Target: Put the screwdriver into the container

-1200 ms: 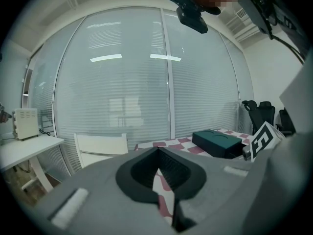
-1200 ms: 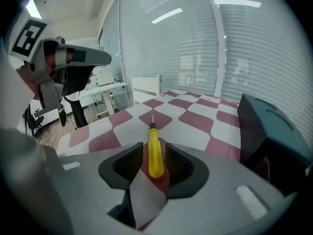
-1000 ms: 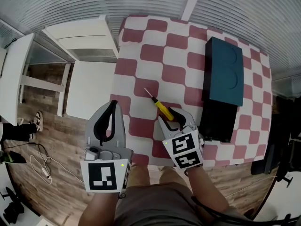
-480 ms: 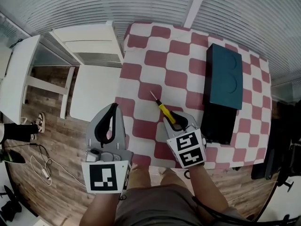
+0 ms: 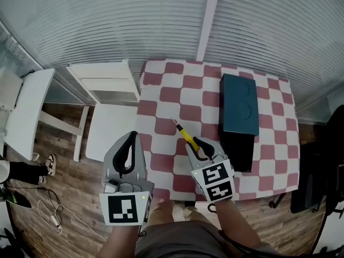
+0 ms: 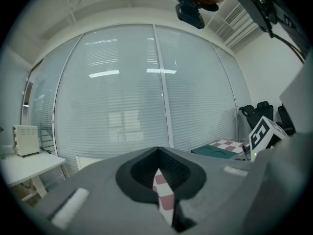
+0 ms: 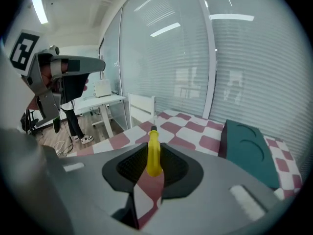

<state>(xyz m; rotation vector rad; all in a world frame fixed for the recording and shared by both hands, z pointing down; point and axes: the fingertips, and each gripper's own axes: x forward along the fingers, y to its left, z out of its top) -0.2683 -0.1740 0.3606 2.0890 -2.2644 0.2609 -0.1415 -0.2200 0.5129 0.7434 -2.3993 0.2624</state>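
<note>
Slim screwdriver (image 5: 187, 136), smooth yellow plastic handle and thin metal shaft, clamped at handle end in right gripper (image 5: 200, 144), jaws just closed further on it. Shaft pointing to 11 o'clock over red-and-white checked cloth (image 5: 161, 98). Boxy dark teal container (image 5: 238, 112) at 2 o'clock, apart. Left gripper (image 5: 129, 144) at 8 o'clock, jaw tips together, empty.

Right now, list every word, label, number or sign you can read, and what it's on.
No readable words or numbers anywhere.
Marker cube on the left claw: one black-and-white square code, no letters.
Marker cube on the right claw: two square codes, no letters.
The screwdriver and container: no print visible.
</note>
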